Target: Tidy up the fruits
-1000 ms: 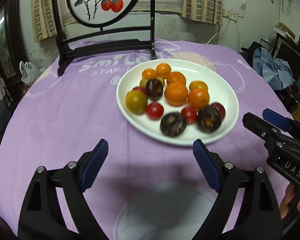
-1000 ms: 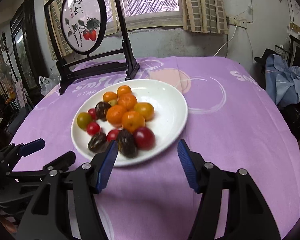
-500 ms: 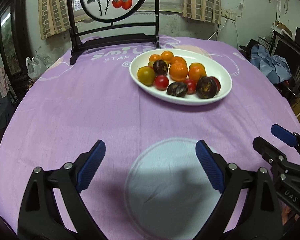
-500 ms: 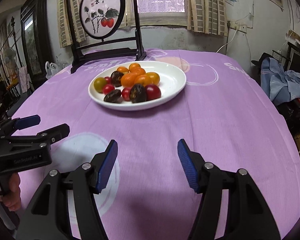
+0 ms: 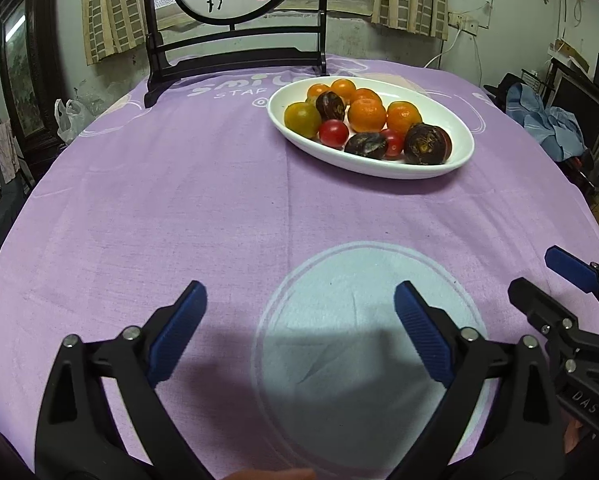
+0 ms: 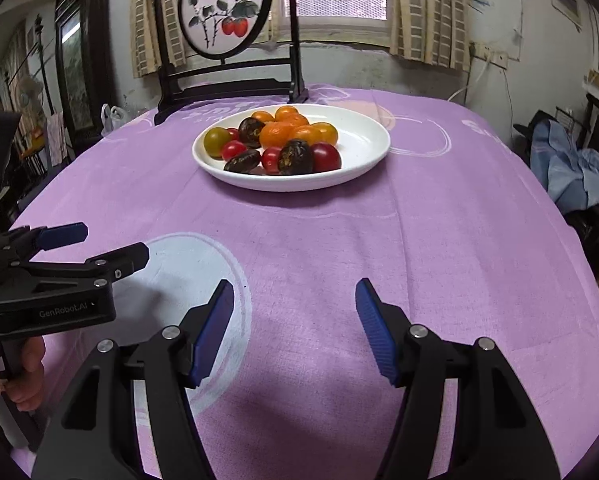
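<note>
A white oval plate (image 5: 455,128) stands at the far middle of the purple table; it also shows in the right wrist view (image 6: 367,136). It holds several fruits: oranges (image 5: 366,114), red cherry tomatoes (image 5: 333,133), dark purple fruits (image 5: 425,145) and a green-yellow tomato (image 5: 302,119). My left gripper (image 5: 299,332) is open and empty, low over a pale blue circle (image 5: 339,280) printed on the cloth. My right gripper (image 6: 295,328) is open and empty near the table's front edge. Each gripper shows in the other's view.
A dark wooden stand with a round painted screen (image 6: 225,12) stands at the table's far edge behind the plate. A blue cloth heap (image 6: 571,168) lies off the table to the right. A white bag (image 5: 69,116) sits beyond the left edge.
Both grippers have pulled back from the plate towards the table's front edge. The plate now sits farther away. Both stayed open and empty.
</note>
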Demonstrator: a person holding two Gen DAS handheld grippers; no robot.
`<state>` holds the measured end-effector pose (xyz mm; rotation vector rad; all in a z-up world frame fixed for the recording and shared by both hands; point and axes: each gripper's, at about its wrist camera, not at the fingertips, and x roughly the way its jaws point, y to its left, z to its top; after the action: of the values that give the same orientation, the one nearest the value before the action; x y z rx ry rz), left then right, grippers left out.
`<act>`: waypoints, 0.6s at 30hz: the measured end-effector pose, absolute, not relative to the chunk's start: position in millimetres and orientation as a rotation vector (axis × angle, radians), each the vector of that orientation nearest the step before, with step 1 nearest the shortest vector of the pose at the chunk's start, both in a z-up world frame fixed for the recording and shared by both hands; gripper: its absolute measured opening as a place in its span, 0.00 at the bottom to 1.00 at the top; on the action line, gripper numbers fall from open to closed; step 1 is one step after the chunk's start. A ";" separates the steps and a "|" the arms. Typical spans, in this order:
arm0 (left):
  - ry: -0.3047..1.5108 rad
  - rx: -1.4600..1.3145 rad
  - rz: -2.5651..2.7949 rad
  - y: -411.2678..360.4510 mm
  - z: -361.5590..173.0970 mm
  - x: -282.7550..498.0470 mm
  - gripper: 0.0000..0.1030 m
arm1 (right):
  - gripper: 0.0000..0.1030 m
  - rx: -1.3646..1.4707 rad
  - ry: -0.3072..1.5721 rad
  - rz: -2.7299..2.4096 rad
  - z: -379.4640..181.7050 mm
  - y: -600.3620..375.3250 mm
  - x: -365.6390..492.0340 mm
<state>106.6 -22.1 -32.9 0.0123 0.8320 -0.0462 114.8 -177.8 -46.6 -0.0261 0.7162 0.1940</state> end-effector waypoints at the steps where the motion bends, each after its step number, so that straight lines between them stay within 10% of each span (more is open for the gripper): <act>1: 0.827 0.011 -0.046 -22.5 -32.5 105.7 0.96 | 0.62 -0.026 0.718 0.196 -46.5 -177.8 114.6; 18: 0.868 0.035 -0.105 -31.7 -38.7 104.4 0.98 | 0.62 -0.021 0.792 0.191 -56.9 -178.5 118.8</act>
<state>104.4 -31.7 -38.7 0.0347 0.8685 -0.1046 118.8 -178.5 -56.9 -0.0212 0.7924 0.1907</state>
